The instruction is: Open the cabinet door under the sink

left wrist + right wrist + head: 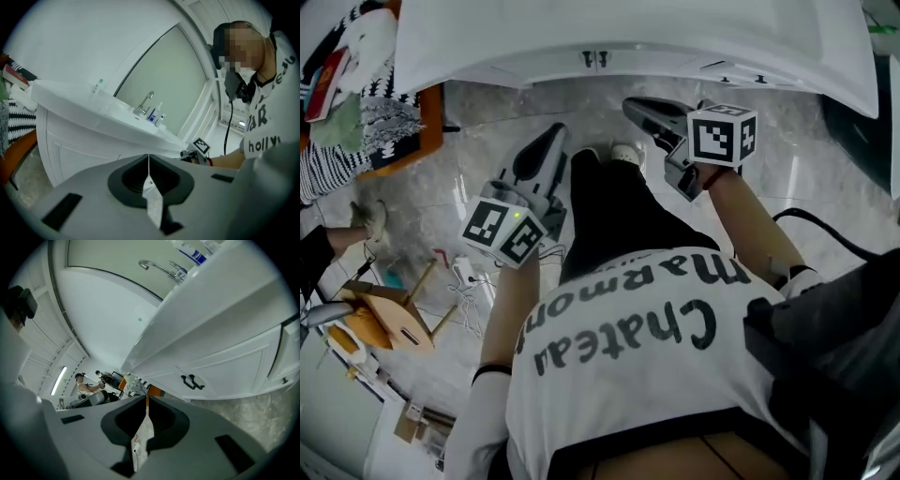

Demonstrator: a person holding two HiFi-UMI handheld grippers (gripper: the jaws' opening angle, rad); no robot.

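Lettering on our white shirt [609,403], upside down at 6 o'clock in the head view, reads "Chatea" and "Marmon". The cabinet door [562,64] with its handles [595,59] lies at 12, beyond our left gripper [551,136] and right gripper [636,106].

Left gripper view: jaws pressed together, empty; cabinet door at 8; "holly" at 3.

Right gripper view: jaws together but for a hairline slit, holding nothing; handles at 4.

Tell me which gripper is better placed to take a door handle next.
The right gripper, probably. In the head view its tip lies nearer the handles than the left gripper, and its own view shows them ahead. Both have shut jaws, so either must open first.
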